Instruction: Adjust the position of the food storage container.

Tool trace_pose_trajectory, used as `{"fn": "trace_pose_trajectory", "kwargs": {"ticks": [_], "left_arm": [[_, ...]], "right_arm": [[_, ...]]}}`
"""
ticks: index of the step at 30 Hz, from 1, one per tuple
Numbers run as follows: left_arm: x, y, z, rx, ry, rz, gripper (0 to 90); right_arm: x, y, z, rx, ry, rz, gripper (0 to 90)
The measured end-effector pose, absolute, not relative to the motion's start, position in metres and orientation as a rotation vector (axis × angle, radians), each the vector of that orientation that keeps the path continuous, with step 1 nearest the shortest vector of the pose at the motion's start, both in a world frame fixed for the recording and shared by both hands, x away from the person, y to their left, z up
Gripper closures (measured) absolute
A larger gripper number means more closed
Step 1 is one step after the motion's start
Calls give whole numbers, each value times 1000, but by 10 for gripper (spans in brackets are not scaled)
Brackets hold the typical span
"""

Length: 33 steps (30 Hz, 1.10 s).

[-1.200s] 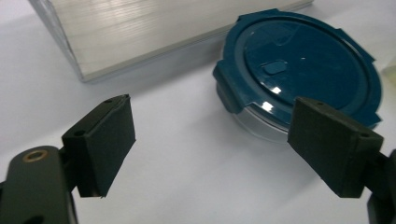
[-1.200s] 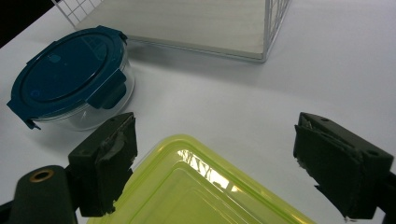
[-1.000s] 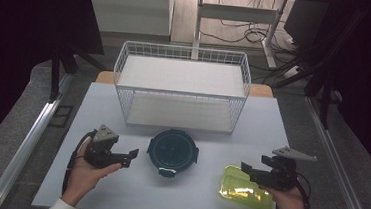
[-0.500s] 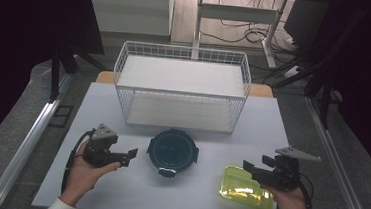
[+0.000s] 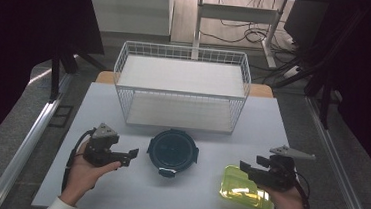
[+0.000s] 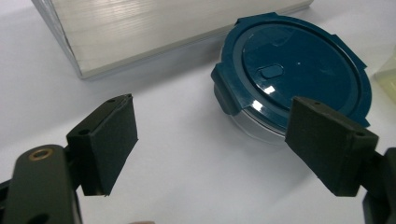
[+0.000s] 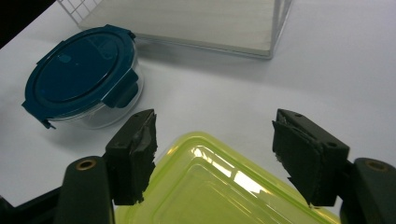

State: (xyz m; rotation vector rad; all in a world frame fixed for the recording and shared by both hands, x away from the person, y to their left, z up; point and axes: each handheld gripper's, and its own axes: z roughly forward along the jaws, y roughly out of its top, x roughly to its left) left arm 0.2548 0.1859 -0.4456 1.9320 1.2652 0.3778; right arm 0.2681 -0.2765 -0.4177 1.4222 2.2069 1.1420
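Right gripper (image 7: 215, 156) jaws apart, just been closing, straddling green box (image 7: 224, 191) corner, not pinching. Left gripper (image 6: 212, 144) jaws apart, empty; blue-lidded bowl (image 6: 299, 74) at one o'clock.

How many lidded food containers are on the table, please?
2. The round blue container sits mid-table in front of the wire basket; the yellow-green container lies under the right gripper.

No text, label, brand or number can be read anywhere — the raised oval mark on the blue lid (image 6: 271, 71) may carry embossing, but it is too small and glossy to tell.
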Motion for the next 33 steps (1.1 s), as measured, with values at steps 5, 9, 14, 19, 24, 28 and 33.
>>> {"fn": "trace_pose_trajectory", "kwargs": {"ticks": [5, 9, 14, 19, 24, 28, 33], "left_arm": [[256, 188, -446, 1934, 1270, 358, 167], [256, 188, -447, 1935, 1269, 346, 167], [256, 188, -446, 1935, 1262, 341, 167], [256, 189, -447, 1942, 1258, 326, 167], [256, 189, -448, 1952, 1254, 316, 167], [256, 189, -448, 1958, 1247, 313, 166], [256, 190, -450, 1960, 1251, 308, 166]], "right_arm": [[271, -266, -415, 1406, 2238, 1133, 342], [273, -252, -413, 1388, 2281, 1119, 376], [276, -231, -417, 1379, 2334, 1082, 418], [280, -208, -426, 1396, 2378, 1011, 519], [285, -193, -431, 1409, 2395, 979, 580], [294, -173, -435, 1403, 2431, 939, 660], [306, -155, -442, 1404, 2455, 875, 806]]}}
